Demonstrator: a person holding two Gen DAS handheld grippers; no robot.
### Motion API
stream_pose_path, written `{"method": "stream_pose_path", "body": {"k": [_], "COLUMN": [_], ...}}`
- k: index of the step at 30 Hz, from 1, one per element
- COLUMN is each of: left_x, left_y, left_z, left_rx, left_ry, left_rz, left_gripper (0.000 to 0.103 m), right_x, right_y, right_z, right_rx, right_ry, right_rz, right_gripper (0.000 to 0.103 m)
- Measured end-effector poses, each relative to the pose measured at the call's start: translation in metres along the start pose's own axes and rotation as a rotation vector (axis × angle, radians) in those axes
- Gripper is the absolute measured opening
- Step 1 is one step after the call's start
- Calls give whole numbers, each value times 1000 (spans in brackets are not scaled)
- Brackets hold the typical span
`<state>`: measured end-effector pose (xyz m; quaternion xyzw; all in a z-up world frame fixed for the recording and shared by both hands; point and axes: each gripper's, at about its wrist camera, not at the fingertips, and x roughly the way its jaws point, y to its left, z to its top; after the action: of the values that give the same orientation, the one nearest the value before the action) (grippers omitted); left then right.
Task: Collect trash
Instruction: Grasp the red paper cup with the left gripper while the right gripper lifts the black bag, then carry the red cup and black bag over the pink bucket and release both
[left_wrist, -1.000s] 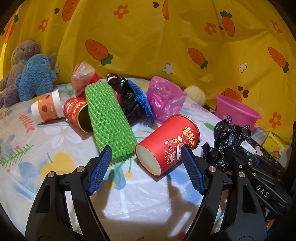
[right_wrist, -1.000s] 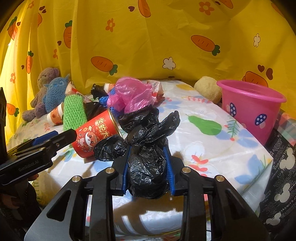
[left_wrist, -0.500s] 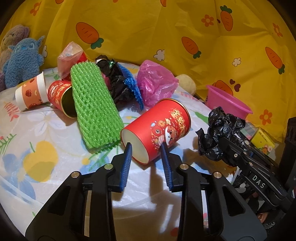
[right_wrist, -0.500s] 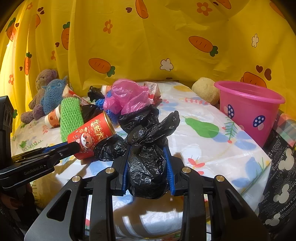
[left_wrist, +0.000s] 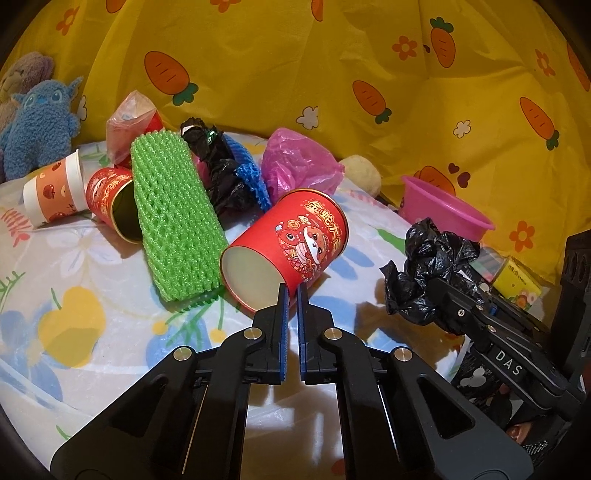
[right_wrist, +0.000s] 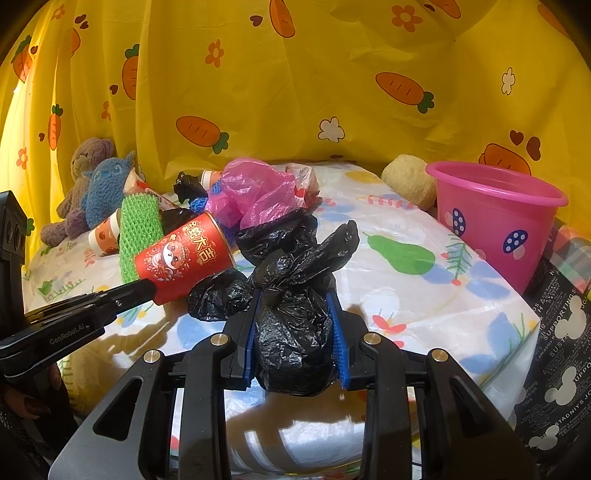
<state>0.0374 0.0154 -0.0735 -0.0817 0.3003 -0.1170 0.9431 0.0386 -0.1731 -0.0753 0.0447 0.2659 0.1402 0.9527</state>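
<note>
Red paper cup (left_wrist: 286, 243) lies rim-first toward the left tool (left_wrist: 291, 295), pinched shut on its wall; right tool (right_wrist: 295, 314) clamps the black bag (right_wrist: 295, 302).

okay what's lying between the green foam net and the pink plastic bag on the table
Between the green foam net and the pink plastic bag lie a crumpled black bag and a blue foam net, clearest in the left wrist view.
</note>
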Motion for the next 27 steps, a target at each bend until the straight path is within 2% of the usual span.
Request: {"method": "stream_pose_path", "body": {"k": [10,17,27], "left_x": [-17,-13,7], "left_y": [-14,-32,-77], "left_z": [15,32,74], "left_rx": [27,58,125], "left_ry": [-82,-107,-147], "left_rz": [-12,-35,-105], "left_gripper": [3,3,3], "right_x": [-5,-9,-13], "right_y": [-3,-11,-45], "right_z": [5,16,47], "right_rx": [6,13,36], "right_ry": [-22,-52,-125], "right_rz": [-8,-27,-122], "right_gripper": [33,33,33]}}
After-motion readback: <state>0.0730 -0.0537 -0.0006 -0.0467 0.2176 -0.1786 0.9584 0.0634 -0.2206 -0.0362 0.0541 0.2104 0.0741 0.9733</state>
